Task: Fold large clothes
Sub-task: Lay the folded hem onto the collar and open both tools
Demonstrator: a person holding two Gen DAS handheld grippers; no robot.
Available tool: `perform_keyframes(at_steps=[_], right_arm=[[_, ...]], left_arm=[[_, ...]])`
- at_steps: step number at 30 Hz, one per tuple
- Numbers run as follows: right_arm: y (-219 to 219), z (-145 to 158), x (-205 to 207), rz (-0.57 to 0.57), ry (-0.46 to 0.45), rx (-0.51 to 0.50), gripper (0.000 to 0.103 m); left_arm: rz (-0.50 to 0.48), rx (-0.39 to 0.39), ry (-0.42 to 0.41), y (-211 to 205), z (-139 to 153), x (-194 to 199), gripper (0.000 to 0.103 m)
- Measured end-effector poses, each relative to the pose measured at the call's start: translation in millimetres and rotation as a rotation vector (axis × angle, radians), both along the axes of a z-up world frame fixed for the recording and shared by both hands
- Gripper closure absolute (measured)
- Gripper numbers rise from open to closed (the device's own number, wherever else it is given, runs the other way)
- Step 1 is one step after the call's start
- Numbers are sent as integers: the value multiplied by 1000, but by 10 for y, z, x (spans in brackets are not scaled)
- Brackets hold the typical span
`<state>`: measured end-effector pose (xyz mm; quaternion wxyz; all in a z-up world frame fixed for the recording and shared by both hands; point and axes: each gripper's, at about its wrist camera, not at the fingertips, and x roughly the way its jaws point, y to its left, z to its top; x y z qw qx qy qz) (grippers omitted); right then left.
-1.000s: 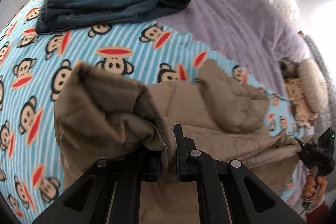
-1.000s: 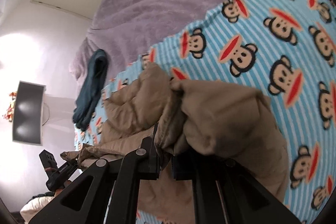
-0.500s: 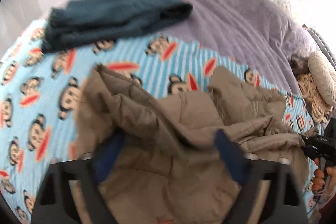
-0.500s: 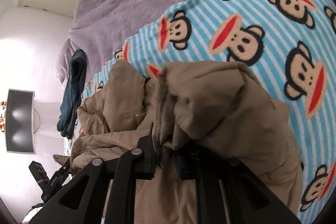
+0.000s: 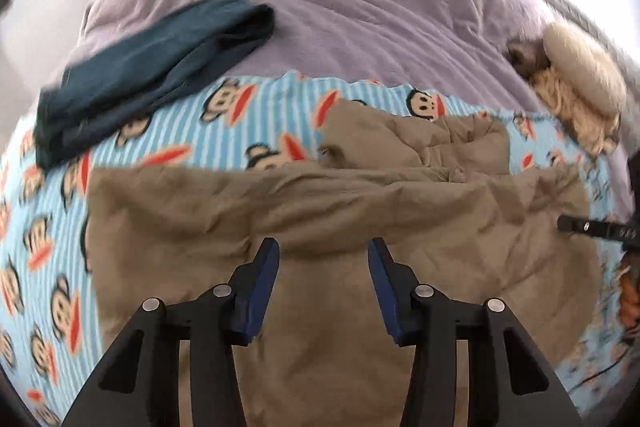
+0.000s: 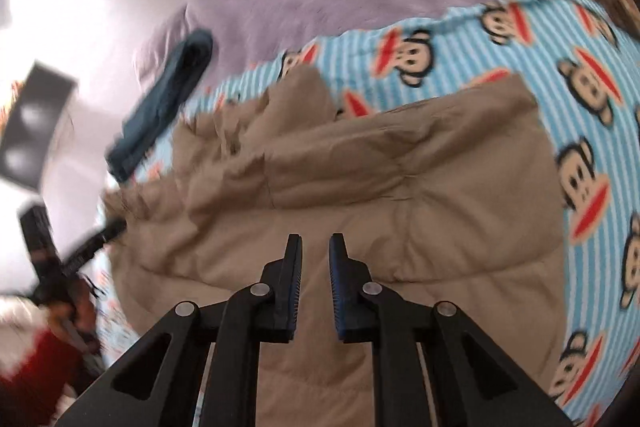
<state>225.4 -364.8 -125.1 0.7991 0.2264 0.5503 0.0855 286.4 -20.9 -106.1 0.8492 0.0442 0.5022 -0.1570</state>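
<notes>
A tan quilted jacket (image 5: 328, 219) lies on the blue monkey-print sheet (image 5: 168, 143), its lower part folded up over itself. It also shows in the right wrist view (image 6: 400, 195). My left gripper (image 5: 323, 247) is open and empty, just above the jacket's near part. My right gripper (image 6: 315, 241) is open with a narrow gap and empty, also above the jacket. The right gripper's tip shows in the left wrist view (image 5: 592, 229) at the jacket's right edge. The left gripper shows in the right wrist view (image 6: 86, 247) at the jacket's left edge.
A folded dark teal garment (image 5: 156, 67) lies at the far left of the bed, also in the right wrist view (image 6: 168, 99). A lilac blanket (image 5: 360, 15) covers the far half. A cream plush toy (image 5: 580, 83) lies at the right. A dark screen (image 6: 32, 123) hangs on the wall.
Both grippers have let go of the jacket's edge and opened. The lifted fold has dropped flat onto the jacket. Both grippers have pulled back from it.
</notes>
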Motion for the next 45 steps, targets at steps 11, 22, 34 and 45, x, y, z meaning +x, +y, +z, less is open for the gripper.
perform_keyframes(at_steps=[11,22,34,45], right_arm=[[-808,-480,207,-272,79,-99,93],[-824,-861,366,-282,116,-123,95],[-641,-429,165,-257,59,-218,86],[-403,110,-734,-295,3,-40,39]], left_arm=[[159,151,-18,450,-513,548,54],[217,85,44,521,-846,792,53],[275,58,-10,918,-236,276,53],[326,-7,87,999,-119,-662,10]])
